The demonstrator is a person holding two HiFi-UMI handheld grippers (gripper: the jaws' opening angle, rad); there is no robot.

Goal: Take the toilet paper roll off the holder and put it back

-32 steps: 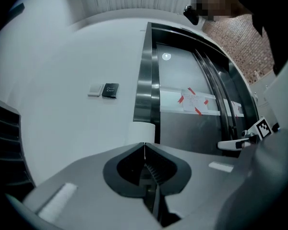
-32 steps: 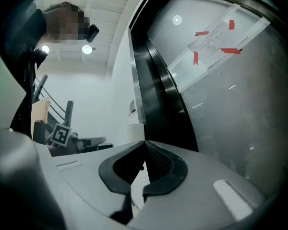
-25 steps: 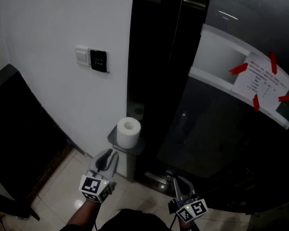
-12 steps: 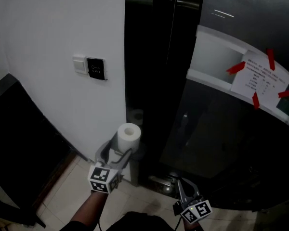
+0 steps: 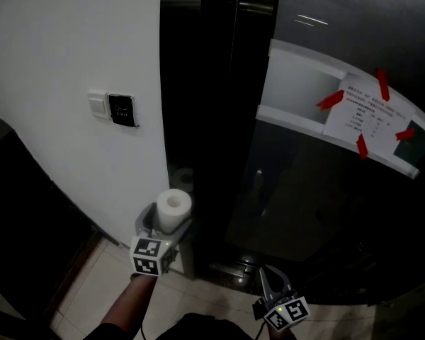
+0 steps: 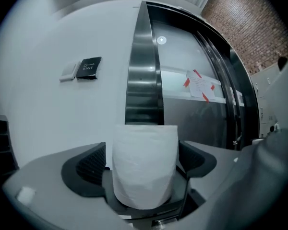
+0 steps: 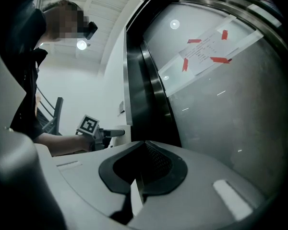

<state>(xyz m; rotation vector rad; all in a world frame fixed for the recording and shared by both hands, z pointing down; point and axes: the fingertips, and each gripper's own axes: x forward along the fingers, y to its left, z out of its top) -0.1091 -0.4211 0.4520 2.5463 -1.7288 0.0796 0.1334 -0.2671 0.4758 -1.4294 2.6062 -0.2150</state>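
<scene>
- White painted wall (image 5: 57, 55) on our left, glossy black column (image 5: 198, 83) in the middle, dark glass panel (image 5: 319, 211) on our right, pale floor tiles (image 5: 92, 289) below.
- Wall carries a small white switch plate (image 5: 97, 103) right beside a black square card reader (image 5: 122, 110).
- Glass carries a white band (image 5: 290, 76) with a white paper notice (image 5: 365, 119) held by red tape strips. Print is too small for us to read.
- White toilet paper roll (image 5: 173, 210) stands upright on the grey pedestal holder (image 5: 187, 255), at the foot of the column, near the wall.
- Head view: holder is mostly covered by the roll and the left gripper (image 5: 163, 225). We only make out a strip of its post, and the roll's lower part is hidden too.
- Left gripper view fills that in: roll sits centred between the two black ribbed pads (image 6: 89, 164), on the holder's dark tray.
- Left jaws are spread wide and have just been opening. They flank the roll without squeezing it. Right-hand pad is very close to the paper; we cannot tell if it touches.
- Left forearm (image 5: 127, 307) reaches level toward the column, marker cube (image 5: 146, 256) tilted up toward us. Arm is cut off at the frame's bottom edge.
- Right gripper (image 5: 268, 276) is held low, well apart from the roll, pointing level at the glass. The hand behind it is out of frame.
- Right jaws are pressed together, nothing between them.
- Black shape (image 5: 21, 211) at the head view's left edge: we cannot tell what it is.
</scene>
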